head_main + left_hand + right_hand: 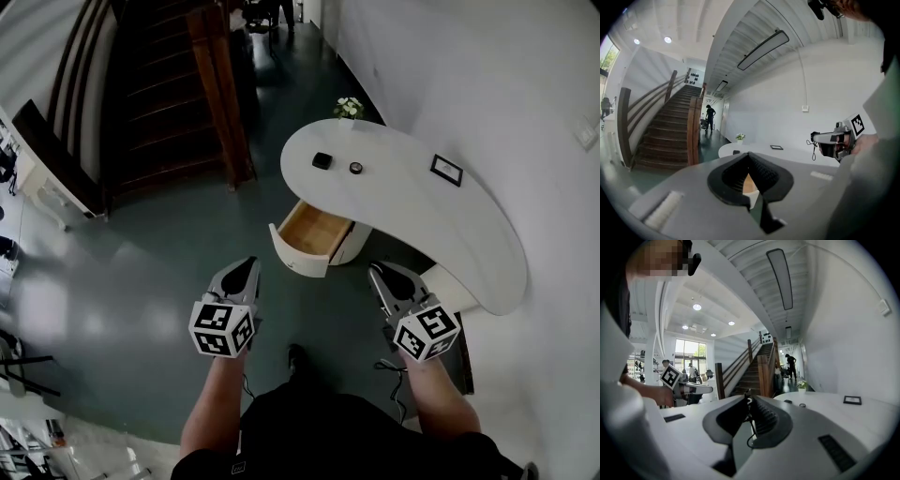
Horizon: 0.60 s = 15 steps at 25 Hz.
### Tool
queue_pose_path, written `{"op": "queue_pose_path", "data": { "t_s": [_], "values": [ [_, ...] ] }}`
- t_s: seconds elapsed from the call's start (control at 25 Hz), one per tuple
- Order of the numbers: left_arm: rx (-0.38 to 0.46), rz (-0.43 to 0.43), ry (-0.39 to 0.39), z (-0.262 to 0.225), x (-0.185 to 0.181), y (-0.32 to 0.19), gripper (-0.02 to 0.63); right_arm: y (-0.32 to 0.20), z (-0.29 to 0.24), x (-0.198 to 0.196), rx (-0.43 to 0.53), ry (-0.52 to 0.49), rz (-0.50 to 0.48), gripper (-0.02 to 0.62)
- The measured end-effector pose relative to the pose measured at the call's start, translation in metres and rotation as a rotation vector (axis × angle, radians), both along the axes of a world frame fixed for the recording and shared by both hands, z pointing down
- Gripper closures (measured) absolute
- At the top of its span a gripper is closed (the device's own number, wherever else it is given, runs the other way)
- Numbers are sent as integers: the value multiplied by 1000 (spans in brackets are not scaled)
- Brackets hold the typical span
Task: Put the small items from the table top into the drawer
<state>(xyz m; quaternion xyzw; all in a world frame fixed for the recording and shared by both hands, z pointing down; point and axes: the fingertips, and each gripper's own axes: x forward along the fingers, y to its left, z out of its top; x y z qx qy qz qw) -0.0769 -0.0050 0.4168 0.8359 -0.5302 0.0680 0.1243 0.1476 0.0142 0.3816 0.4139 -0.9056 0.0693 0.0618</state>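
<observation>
A curved white table (469,225) stands ahead of me against the wall. On its top lie a small black box (322,160), a small round dark item (355,168) and a black picture frame (446,170). Under the table a white drawer (312,236) with a wooden inside is pulled out and holds nothing I can see. My left gripper (249,265) and right gripper (376,272) hover above the floor short of the drawer, both shut with nothing in them. In the left gripper view the jaws (749,154) meet at the tips; the right gripper (748,393) looks the same.
A small pot of white flowers (349,108) sits at the table's far end. A wooden staircase (169,84) rises to the left, with its post (220,94) near the table. A white cabinet (52,183) stands at the far left. A person (709,117) stands far down the corridor.
</observation>
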Motion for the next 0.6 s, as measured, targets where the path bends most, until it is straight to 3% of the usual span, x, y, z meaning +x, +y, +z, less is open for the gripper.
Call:
{"op": "queue_pose_path", "data": {
  "t_s": [0.6],
  "values": [
    [-24, 7, 57, 15, -52, -85, 595, -99, -10, -62, -2, 65, -25, 555]
  ]
}}
